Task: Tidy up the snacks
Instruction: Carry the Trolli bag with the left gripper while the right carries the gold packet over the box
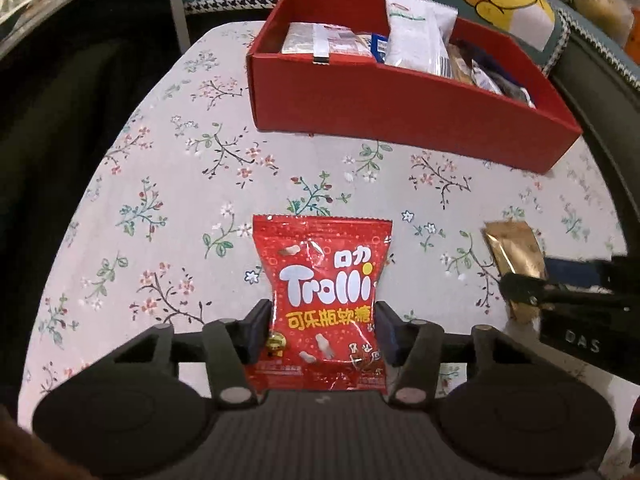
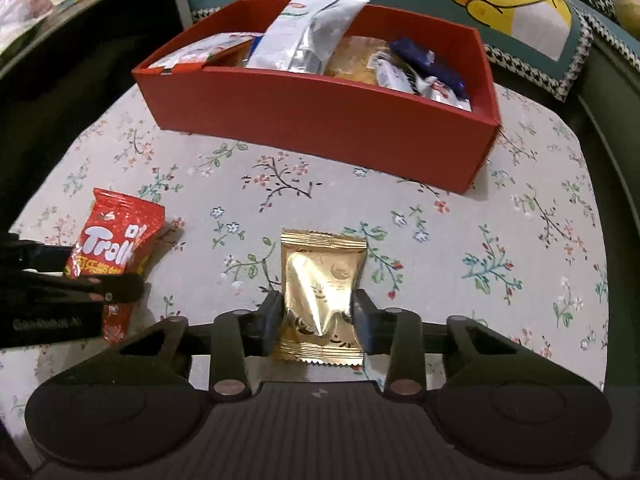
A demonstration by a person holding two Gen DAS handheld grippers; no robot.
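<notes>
While both grippers point steeply down at a table covered with a flowered cloth (image 1: 168,184), each one has a snack packet between its fingers. The left gripper (image 1: 322,330) straddles a red Trolli gummy bag (image 1: 324,296), which lies flat on the cloth with its lettering upright to the camera. Its two dark pads sit against the bag's pinched-in sides at about half spread, so the bag looks gripped at its lower half. The right gripper (image 2: 318,318) is drawn in as narrow as it goes around a gold foil packet (image 2: 322,292); the pads press both side edges and the foil is creased between them. That packet also rests on the cloth, its crimped end toward the camera.

From the right wrist view the Trolli bag shows at the left, with the other gripper's black finger across its lower part. From the left wrist view the gold packet shows at the right edge, partly behind the right gripper's dark finger. The two packets lie well apart, side by side.

Beyond them, at the far part of the table, stands an open red cardboard box (image 2: 320,120). It already holds several snacks: a tall silver-white pouch (image 2: 308,28) leaning upright, a flat packet at the left end, a yellowish wrapped cake (image 2: 356,60) and dark blue wrappers (image 2: 432,64) at the right end. Behind the box lies a cushion with a yellow cartoon animal (image 2: 508,4).
</notes>
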